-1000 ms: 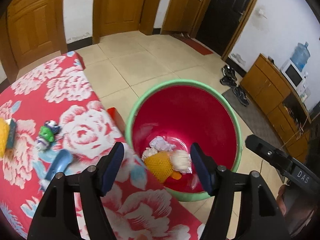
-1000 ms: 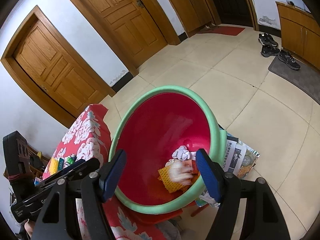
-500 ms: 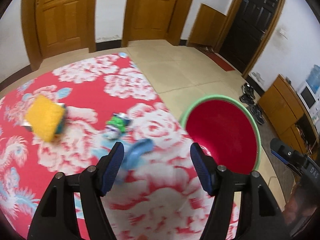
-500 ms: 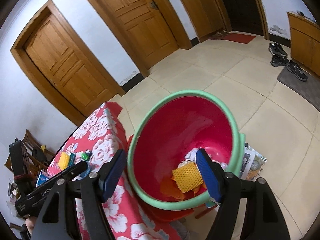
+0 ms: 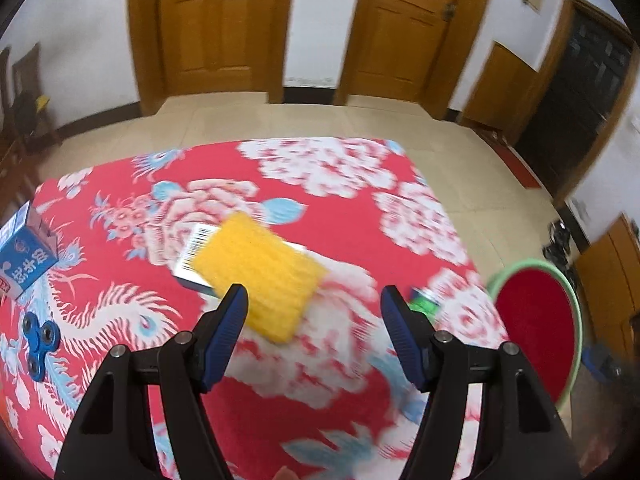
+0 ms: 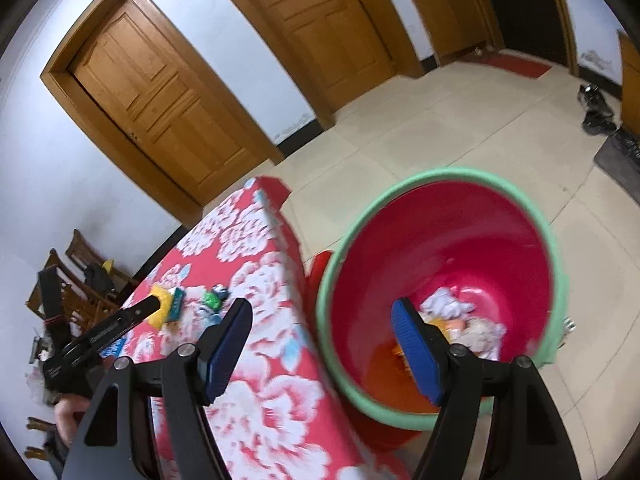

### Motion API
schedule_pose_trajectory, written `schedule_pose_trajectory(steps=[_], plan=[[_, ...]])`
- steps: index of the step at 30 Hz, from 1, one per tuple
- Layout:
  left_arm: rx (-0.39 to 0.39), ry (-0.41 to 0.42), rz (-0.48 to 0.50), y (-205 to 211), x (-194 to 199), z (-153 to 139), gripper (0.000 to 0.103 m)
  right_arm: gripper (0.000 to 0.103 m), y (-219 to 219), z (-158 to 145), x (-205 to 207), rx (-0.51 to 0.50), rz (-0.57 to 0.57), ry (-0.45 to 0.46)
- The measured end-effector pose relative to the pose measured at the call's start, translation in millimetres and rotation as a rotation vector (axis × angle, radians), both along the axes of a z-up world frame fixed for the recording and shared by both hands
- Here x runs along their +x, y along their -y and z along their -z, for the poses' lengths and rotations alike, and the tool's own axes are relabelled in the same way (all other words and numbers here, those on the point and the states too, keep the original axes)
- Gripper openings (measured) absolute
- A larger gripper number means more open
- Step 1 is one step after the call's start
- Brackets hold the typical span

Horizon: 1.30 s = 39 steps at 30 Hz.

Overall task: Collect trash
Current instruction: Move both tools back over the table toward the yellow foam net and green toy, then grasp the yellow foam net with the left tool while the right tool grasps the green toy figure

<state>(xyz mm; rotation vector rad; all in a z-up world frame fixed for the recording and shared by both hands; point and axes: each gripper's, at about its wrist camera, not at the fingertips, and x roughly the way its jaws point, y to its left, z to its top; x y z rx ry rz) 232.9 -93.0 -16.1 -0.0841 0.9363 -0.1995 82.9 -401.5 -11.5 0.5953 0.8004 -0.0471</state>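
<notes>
Table with red floral cloth (image 5: 352,240) fills the left wrist view; the right wrist view catches only its corner and edge (image 6: 256,264). Cloth is printed with white peonies and pale blue leaves, lies flat.

Red bin with green rim (image 6: 440,280) sits on the tiled floor just beside the table. Right view looks straight into it: crumpled white paper (image 6: 446,304), a pale wad and orange scraps lie at the bottom. Left view shows only the bin's rim and red inside (image 5: 536,320), contents hidden.

Yellow sponge (image 5: 260,272), ribbed and rectangular, lies on a flat barcoded packet (image 5: 196,252) mid-table, blurred. Only the left view shows a blue carton (image 5: 26,264) and a blue fidget spinner (image 5: 40,344) at the table's left edge. Small green wrapper (image 6: 212,298) lies near the bin-side edge.

Left gripper (image 5: 314,332): jaws wide apart, empty, over the cloth with the sponge's near end between them. Right gripper (image 6: 320,352): jaws wide apart, empty, straddling table edge and bin rim.
</notes>
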Motion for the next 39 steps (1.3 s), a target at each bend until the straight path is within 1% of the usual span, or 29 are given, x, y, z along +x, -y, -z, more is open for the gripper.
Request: schedule_pose_trajectory(steps=[5, 7, 9, 11, 15, 17, 19, 24, 25, 26, 27, 30, 32, 35, 39], plan=[[0.019, 0.013, -0.066, -15.3, 16.3, 7.9, 0.068, 0.075, -22.9, -0.1, 28.2, -0.008, -0.055, -0.015], [0.008, 0.014, -0.078, -18.9, 21.1, 11.6, 0.068, 0.075, -33.9, 1.9, 43.5, -0.009, -0.083, -0.027], [-0.011, 0.006, -0.08, -20.9, 23.7, 15.8, 0.068, 0.075, -44.5, 4.1, 56.4, -0.018, -0.114, -0.033], [-0.011, -0.005, -0.082, -21.4, 25.7, 21.4, 0.068, 0.075, -57.1, 6.6, 70.5, -0.034, -0.14, -0.051], [0.023, 0.018, -0.064, -17.3, 23.1, 23.4, 0.069, 0.075, -79.3, 11.3, 92.7, -0.041, -0.206, -0.071], [0.034, 0.017, -0.069, -17.9, 20.8, 24.5, 0.069, 0.075, -93.8, 13.5, 101.6, -0.07, -0.246, -0.079], [0.015, -0.002, -0.074, -22.8, 18.8, 26.3, 0.069, 0.075, -103.8, 16.5, 107.6, -0.085, -0.27, -0.087], [-0.099, -0.092, -0.117, -45.9, 19.7, 40.3, 0.069, 0.075, -120.6, 25.2, 121.1, -0.114, -0.302, -0.107], [-0.114, -0.102, -0.124, -49.5, 19.6, 42.5, 0.067, 0.075, -123.3, 27.2, 123.3, -0.118, -0.306, -0.112], [-0.126, -0.085, -0.127, -52.6, 17.6, 41.3, 0.065, 0.075, -125.2, 29.2, 124.2, -0.124, -0.308, -0.115], [-0.132, -0.088, -0.131, -55.2, 16.8, 41.3, 0.064, 0.075, -126.9, 31.2, 125.4, -0.13, -0.312, -0.117], [-0.162, -0.097, -0.139, -60.7, 16.6, 42.1, 0.053, 0.075, -129.3, 36.8, 129.2, -0.14, -0.311, -0.127], [-0.176, -0.108, -0.14, -62.6, 15.7, 42.5, 0.043, 0.075, -131.7, 39.5, 130.8, -0.142, -0.314, -0.133], [-0.204, -0.123, -0.113, -62.7, 12.8, 41.7, 0.035, 0.074, -136.1, 42.9, 131.9, -0.157, -0.318, -0.136], [-0.251, -0.129, -0.071, -61.5, 6.0, 39.9, 0.03, 0.072, -142.5, 44.9, 134.1, -0.172, -0.325, -0.115]])
